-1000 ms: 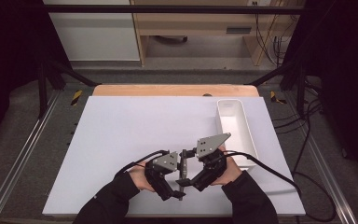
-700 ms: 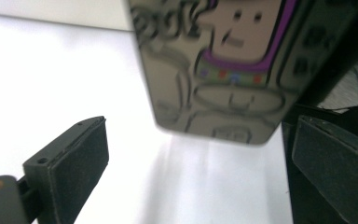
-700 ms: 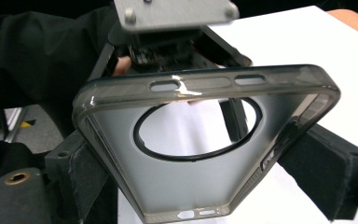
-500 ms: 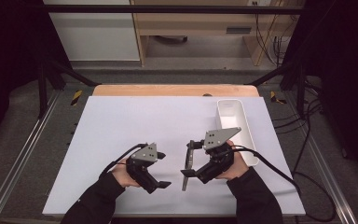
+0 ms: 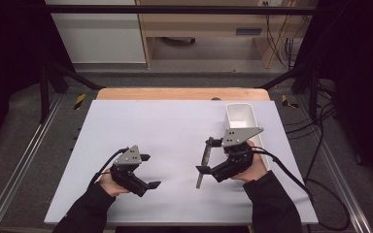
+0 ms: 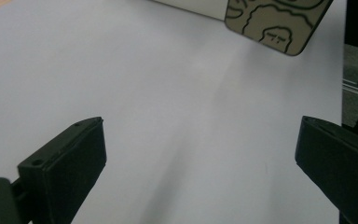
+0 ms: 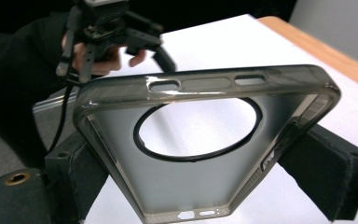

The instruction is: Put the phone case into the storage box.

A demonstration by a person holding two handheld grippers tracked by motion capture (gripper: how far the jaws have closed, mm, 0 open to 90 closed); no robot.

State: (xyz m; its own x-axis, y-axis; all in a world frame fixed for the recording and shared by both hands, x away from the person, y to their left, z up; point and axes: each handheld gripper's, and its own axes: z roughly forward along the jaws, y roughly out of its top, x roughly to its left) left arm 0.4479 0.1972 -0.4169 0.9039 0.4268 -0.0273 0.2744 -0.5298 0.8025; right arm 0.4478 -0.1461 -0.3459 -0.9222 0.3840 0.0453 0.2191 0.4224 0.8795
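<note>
I have the translucent smoky phone case (image 7: pixel 205 140) clamped by its two long edges in my right hand-held gripper (image 5: pixel 212 158), both jaws pressed against its sides. In the right gripper view its round ring cutout faces the camera and its long axis runs straight out from the jaws. In the high view the case (image 5: pixel 204 162) shows edge-on as a thin strip, held up off the white worktop (image 5: pixel 175 126) with its lower end close to or touching the surface; I can't tell which.

My left hand-held gripper (image 5: pixel 148 171) sits well apart on the near left of the worktop, jaws spread wide and empty. The case lies off to its right, so the right hand is clearly the nearer one.

Just behind my right hand, along the worktop's right side, stands a narrow white bin (image 5: pixel 240 116). I'd judge the case goes there next.
</note>
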